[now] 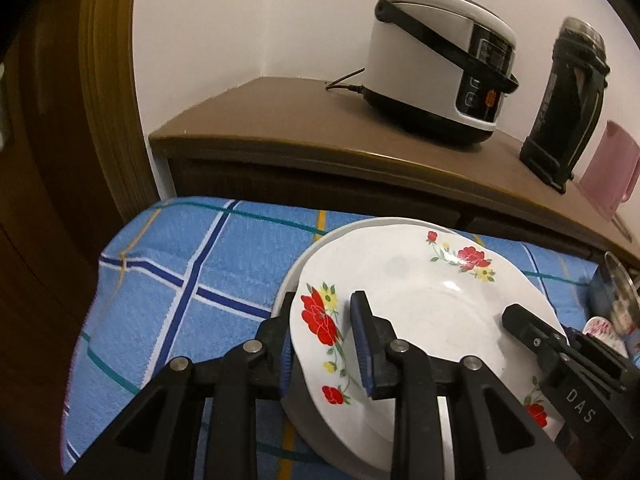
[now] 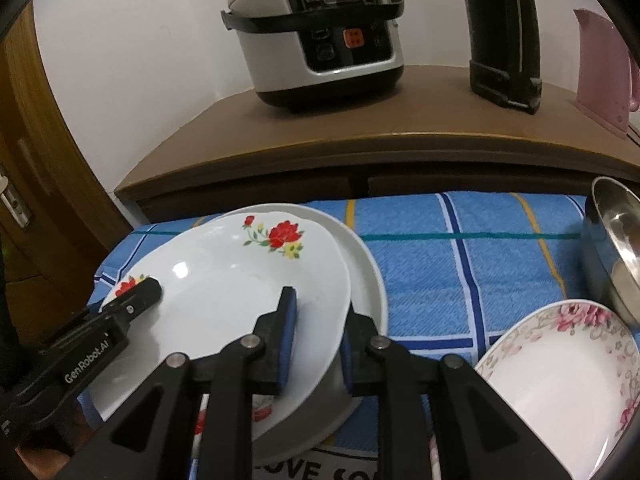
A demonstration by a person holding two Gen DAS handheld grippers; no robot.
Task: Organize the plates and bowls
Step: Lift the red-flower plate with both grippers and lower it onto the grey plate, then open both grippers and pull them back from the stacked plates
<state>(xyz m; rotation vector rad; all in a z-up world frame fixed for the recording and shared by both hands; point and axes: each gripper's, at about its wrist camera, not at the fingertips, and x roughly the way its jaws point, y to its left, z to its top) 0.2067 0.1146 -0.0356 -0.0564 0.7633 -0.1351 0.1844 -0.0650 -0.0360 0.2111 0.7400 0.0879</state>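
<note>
A white plate with red flowers (image 1: 420,300) (image 2: 240,280) is held over a plain white plate (image 1: 320,244) (image 2: 368,276) on the blue checked cloth. My left gripper (image 1: 324,344) straddles the flowered plate's left rim, one finger above and one below. My right gripper (image 2: 316,344) straddles its right rim the same way; it also shows in the left wrist view (image 1: 532,332). Whether the pads press the rim I cannot tell. A pink-flowered plate (image 2: 560,384) and a steel bowl (image 2: 616,244) sit to the right.
A brown cabinet (image 2: 320,136) stands behind the cloth with a rice cooker (image 2: 320,36), a black kettle (image 2: 500,32) and a pink jug (image 2: 604,72). A wooden door (image 1: 60,120) is at the left. The cloth's left edge (image 1: 100,280) drops off.
</note>
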